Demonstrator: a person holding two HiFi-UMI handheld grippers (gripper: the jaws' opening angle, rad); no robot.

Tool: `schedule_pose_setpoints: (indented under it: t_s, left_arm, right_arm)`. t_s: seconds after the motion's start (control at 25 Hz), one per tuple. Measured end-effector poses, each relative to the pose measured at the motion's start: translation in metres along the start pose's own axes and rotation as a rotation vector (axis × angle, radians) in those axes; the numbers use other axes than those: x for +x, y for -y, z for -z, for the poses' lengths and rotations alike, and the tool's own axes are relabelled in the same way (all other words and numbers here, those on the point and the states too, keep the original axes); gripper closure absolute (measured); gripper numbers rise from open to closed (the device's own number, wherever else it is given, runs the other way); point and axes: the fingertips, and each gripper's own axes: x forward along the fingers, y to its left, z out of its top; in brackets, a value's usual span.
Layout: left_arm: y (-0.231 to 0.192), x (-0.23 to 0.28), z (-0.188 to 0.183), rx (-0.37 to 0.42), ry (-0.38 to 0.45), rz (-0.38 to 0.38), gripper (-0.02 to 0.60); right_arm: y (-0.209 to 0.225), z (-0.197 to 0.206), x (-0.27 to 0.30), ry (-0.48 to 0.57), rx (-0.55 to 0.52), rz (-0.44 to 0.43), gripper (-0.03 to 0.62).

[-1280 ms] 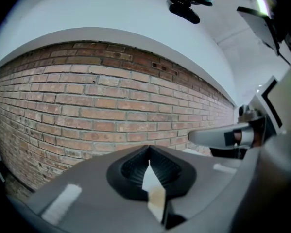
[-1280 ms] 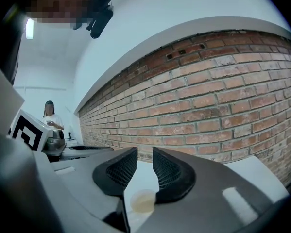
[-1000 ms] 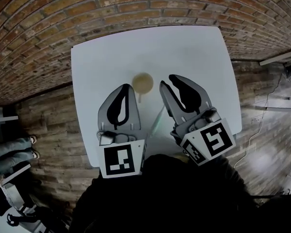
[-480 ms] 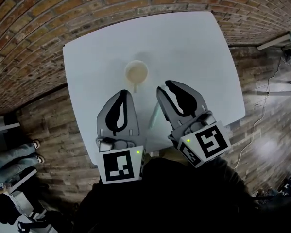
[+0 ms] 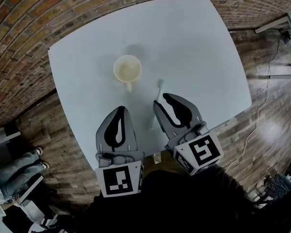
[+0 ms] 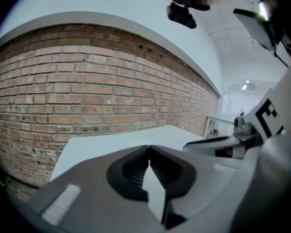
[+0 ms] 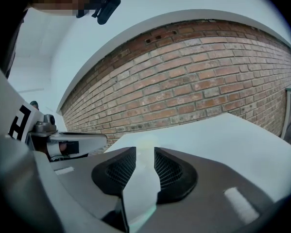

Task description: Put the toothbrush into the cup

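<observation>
While the toothbrush [image 5: 159,90] lies flat on the white table [image 5: 198,42] near the cup [image 5: 127,70], right gripper [image 5: 161,101] jaws just opened wider, nothing between; left gripper [image 5: 120,109] pinched together, empty

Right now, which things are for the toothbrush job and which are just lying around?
For the job:
- toothbrush, lying flat on the white table
- cup, standing upright further along the table, apart from the toothbrush

Just there:
- someone's legs in jeans, on the floor at the left
- brick wall
</observation>
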Motion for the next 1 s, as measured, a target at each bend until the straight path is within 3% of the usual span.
schedule_pose_setpoints:
  t_s: [0.44, 1.0]
  left_arm:
    - [-0.005, 0.027, 0.036, -0.012, -0.063, 0.037, 0.574]
    - [-0.024, 0.047, 0.05, -0.053, -0.1, 0.054, 0.574]
  right_arm:
    - [0.028, 0.058, 0.02, -0.117, 0.06, 0.108, 0.439]
    - [0.042, 0.09, 0.04, -0.248, 0.074, 0.214, 0.407]
